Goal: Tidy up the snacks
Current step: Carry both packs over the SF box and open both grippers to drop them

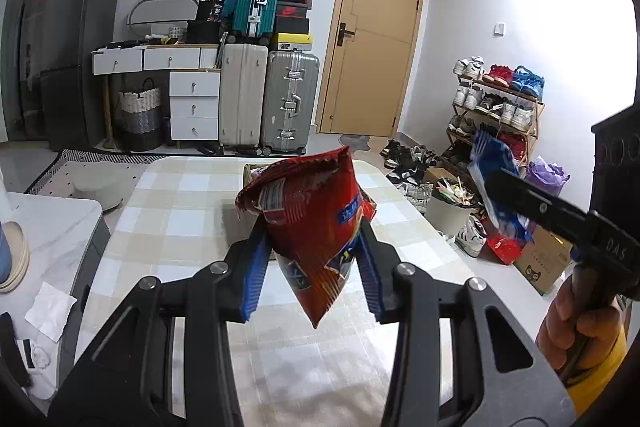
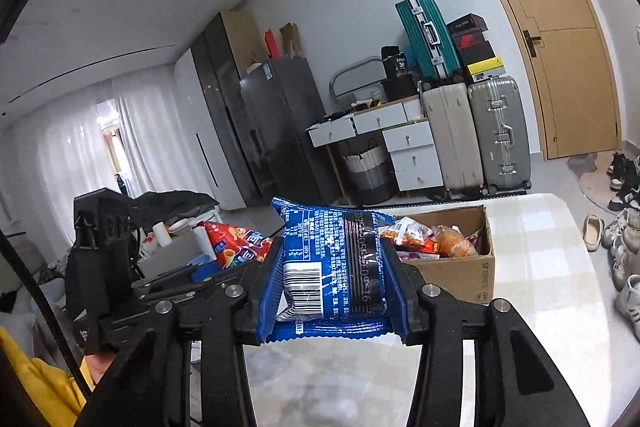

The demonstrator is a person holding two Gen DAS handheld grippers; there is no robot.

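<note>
My left gripper (image 1: 314,233) is shut on a red snack bag (image 1: 316,203), which hangs upright between the blue pads above the checked tablecloth (image 1: 188,195). My right gripper (image 2: 334,267) is shut on a blue snack packet (image 2: 320,251), held flat with its barcode side up. In the left wrist view the right gripper (image 1: 496,183) and its blue packet (image 1: 490,163) hover off the table's right edge. A cardboard box (image 2: 460,277) with several snacks inside stands on the table ahead and to the right of the blue packet. The red bag (image 2: 236,247) shows at its left.
A waste bin (image 1: 450,207), loose shoes and a shoe rack (image 1: 496,107) crowd the floor right of the table. A marble side table (image 1: 52,223) with a tissue stands at the left. Suitcases (image 1: 268,103) and drawers line the far wall. A hand (image 1: 576,327) grips the right tool.
</note>
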